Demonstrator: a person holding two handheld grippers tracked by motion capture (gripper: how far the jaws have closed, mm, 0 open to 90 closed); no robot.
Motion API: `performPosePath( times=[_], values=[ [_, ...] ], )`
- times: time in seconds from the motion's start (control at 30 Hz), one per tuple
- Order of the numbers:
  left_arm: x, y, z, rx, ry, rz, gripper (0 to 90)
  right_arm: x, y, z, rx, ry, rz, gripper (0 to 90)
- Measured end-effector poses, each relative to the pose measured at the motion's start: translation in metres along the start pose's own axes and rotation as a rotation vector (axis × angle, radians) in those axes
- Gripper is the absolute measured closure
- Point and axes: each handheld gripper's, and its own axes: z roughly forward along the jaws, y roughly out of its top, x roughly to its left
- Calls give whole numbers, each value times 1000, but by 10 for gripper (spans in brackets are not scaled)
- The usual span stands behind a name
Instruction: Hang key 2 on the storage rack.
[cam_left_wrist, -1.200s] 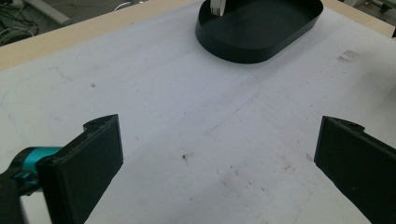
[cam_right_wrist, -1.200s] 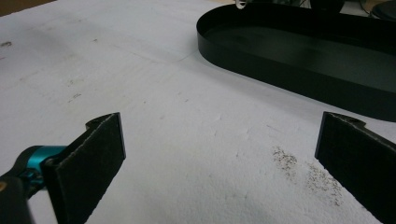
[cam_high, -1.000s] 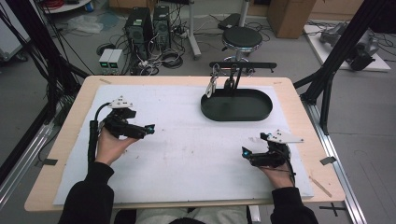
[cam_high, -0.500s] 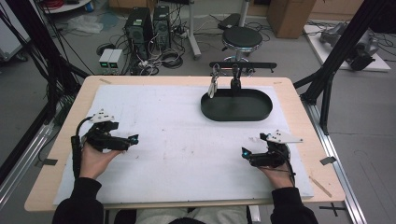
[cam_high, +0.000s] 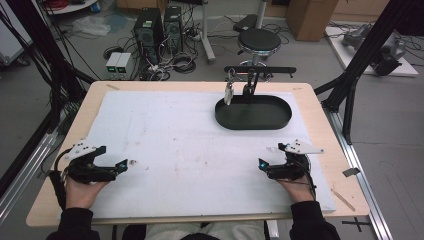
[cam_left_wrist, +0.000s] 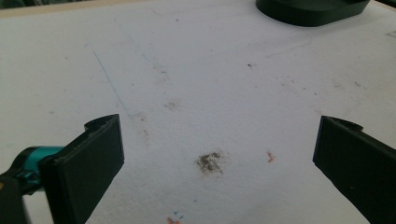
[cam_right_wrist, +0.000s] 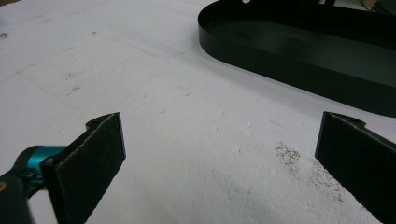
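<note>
A black oval tray (cam_high: 253, 112) sits toward the far right of a white mat (cam_high: 190, 145) on a wooden table (cam_high: 320, 107). The left gripper (cam_high: 125, 165) rests well away from the tray, near the mat's near-left edge, jaws wide apart and empty. The right gripper (cam_high: 262, 165) lies nearer the tray, on its near side, jaws also wide and empty. Bare mat stretches between them.

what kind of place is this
Probably a lab or workshop rigged for recording: a table inside a black frame, computer towers amid loose cables on the floor, a stool, and a gripper in each hand.
</note>
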Motion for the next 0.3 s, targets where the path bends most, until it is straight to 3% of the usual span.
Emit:
performPosePath(
  times=[0.2, 0.3],
  values=[
    [0, -13, -3, 1, 1, 21, 23, 0, -1, 0, 5, -2, -12, 9],
    [3, -14, -5, -16, 3, 3, 23, 1, -1, 1, 14, 1, -16, 9]
  ],
)
